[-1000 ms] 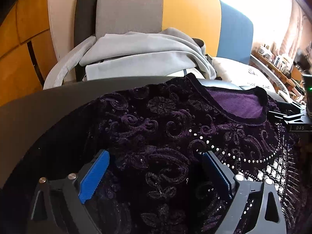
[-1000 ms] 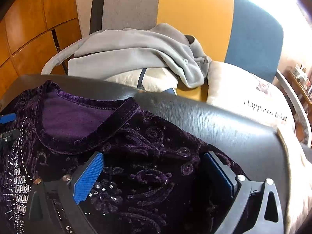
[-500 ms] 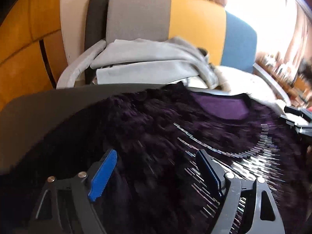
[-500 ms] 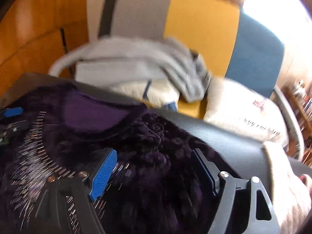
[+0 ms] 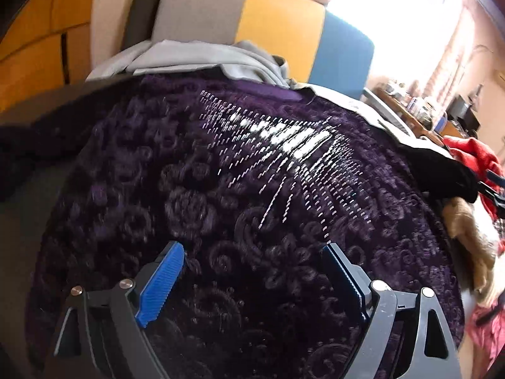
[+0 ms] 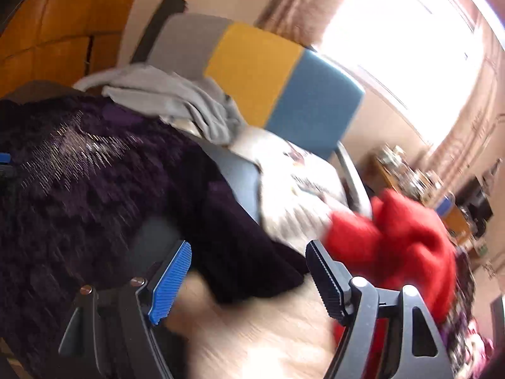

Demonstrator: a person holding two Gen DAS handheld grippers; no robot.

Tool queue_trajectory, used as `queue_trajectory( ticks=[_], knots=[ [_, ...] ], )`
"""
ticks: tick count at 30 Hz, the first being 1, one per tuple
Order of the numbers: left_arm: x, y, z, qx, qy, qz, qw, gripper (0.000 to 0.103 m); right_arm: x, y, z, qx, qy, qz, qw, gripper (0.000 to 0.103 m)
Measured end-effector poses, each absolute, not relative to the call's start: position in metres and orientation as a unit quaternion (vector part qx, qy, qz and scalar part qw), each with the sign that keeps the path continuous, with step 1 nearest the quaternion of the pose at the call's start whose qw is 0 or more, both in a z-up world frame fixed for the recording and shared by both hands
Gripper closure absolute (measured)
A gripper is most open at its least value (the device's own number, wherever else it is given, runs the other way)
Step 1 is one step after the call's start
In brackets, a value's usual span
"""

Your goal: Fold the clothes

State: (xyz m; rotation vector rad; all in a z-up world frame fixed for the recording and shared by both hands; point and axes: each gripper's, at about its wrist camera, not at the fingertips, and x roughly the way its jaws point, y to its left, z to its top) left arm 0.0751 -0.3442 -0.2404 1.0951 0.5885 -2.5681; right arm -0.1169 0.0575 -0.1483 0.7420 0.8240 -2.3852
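Velvet fills the left wrist view: a dark purple top (image 5: 221, 195) lies spread flat on a dark padded surface (image 5: 28, 170), its neckline (image 5: 277, 92) at the far end toward the chair, so its long axis runs from the camera up to the grey, yellow and blue chair back (image 5: 252, 15). A fan of silver studs (image 5: 284, 145) spreads below the neckline. The left gripper (image 5: 252, 271) hangs over the near part of the top with its jaws spread wide and nothing between them; whether the fingers touch the cloth cannot be told. A grey garment (image 5: 205, 63) sits heaped on the chair just past the neckline. The top's left edge leaves a bare strip of the dark surface; on the right, a black piece of cloth (image 5: 442, 170), something red (image 5: 473, 154) and a tan fuzzy thing (image 5: 470, 230) crowd that edge. The right wrist view is blurred. Here the purple top (image 6: 94, 189) fills the left half, its neckline again pointing up toward the chair (image 6: 268, 79) and grey garment (image 6: 176, 101). The right gripper (image 6: 249, 271) is also spread wide and holds nothing, sitting at the top's right edge over a dark flap of cloth and a pale tan surface (image 6: 252, 331). A white cushion (image 6: 300, 183) and a red garment (image 6: 401, 237) lie close on the right, leaving little free room there.
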Motion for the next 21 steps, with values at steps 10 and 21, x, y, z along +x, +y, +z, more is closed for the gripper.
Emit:
queue_trajectory(
  ticks=[10,21],
  knots=[
    [0.066,-0.332,-0.246,0.392,0.170,-0.892,0.146,0.001,-0.182,0.047,-0.179,0.435,0.245,-0.809,0.311,0.080],
    [0.073,-0.340,-0.245,0.374,0.200,-0.896,0.130,0.001,-0.172,0.002,-0.100,0.404,-0.277,-0.621,0.612,0.069]
  ],
)
